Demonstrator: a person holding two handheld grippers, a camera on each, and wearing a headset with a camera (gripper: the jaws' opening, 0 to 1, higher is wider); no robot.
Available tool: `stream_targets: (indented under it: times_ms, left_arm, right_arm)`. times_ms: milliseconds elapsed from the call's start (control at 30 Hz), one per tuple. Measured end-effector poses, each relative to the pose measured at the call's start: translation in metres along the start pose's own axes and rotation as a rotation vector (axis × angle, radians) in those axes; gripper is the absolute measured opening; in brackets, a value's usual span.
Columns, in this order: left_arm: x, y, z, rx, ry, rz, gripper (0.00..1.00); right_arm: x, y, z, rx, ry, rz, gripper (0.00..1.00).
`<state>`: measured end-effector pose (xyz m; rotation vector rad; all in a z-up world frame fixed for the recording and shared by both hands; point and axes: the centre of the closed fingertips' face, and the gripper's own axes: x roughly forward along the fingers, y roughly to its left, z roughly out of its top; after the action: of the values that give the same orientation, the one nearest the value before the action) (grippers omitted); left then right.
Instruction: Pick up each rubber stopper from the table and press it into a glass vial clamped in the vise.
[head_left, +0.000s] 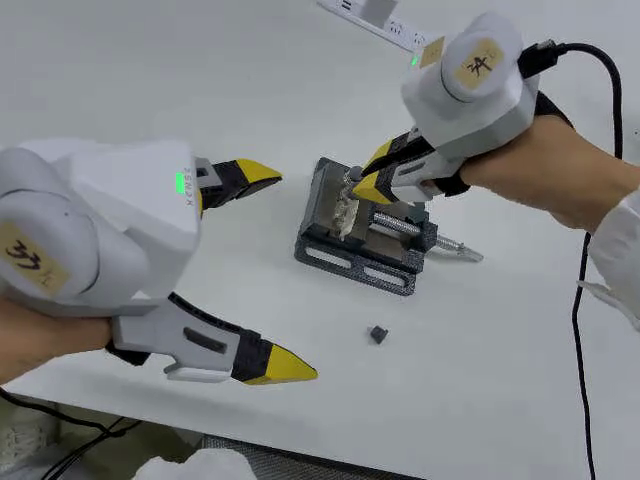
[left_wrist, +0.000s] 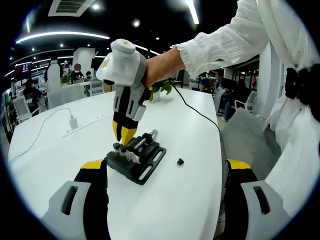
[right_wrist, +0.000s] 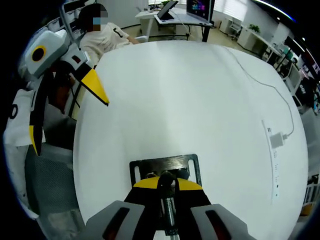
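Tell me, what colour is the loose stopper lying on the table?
The loose stopper is dark grey, nearly black; the head view shows it best.

Yellow sticker (head_left: 32, 258) on left gripper (head_left: 297, 275): handwritten, reads roughly "33" plus an unclear mark. Second yellow sticker (head_left: 480, 62) on right gripper (head_left: 362, 182): handwritten, illegible.

The left gripper (head_left: 288, 272), lower left, and the right gripper (head_left: 362, 180), upper right, had white housings, black jaws and yellow tips (head_left: 290, 366). Each bore a round yellow handwritten label (head_left: 28, 258). A green lamp (head_left: 181, 183) marked the left housing. A black cable (head_left: 580, 47) left the right unit. The sleeve (head_left: 618, 250) was white.
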<state>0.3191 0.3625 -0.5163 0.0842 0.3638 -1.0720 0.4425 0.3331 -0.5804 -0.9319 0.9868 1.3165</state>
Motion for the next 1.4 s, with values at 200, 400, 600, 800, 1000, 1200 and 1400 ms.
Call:
stream_targets:
  times_ms: [200,400,600,800,1000,1200,1400]
  left_arm:
    - [0.000,-0.001,0.001,-0.001,-0.002,-0.002,0.97]
    - [0.000,-0.001,0.001,-0.002,-0.003,-0.002,0.96]
    - [-0.001,0.000,0.000,-0.004,-0.001,0.001,0.96]
    - [-0.001,0.000,0.000,-0.005,-0.001,-0.002,0.96]
    - [0.000,0.000,-0.001,-0.010,0.000,-0.004,0.96]
    - [0.001,0.002,0.001,-0.012,-0.006,-0.002,0.95]
    - [0.002,0.002,0.002,-0.012,-0.012,-0.002,0.95]
  right_arm:
    - [-0.002,0.004,-0.002,0.007,-0.006,0.008,0.04]
    - [0.002,0.006,-0.002,0.012,-0.009,0.018,0.02]
    - [0.004,0.010,-0.002,0.004,0.001,0.027,0.01]
    - [0.006,0.009,-0.002,0.011,-0.002,0.031,0.01]
    - [0.008,0.008,-0.003,0.010,0.003,0.031,0.00]
    - [0.009,0.005,-0.004,-0.010,0.011,0.032,0.01]
    - [0.010,0.005,-0.004,-0.023,0.035,0.051,0.01]
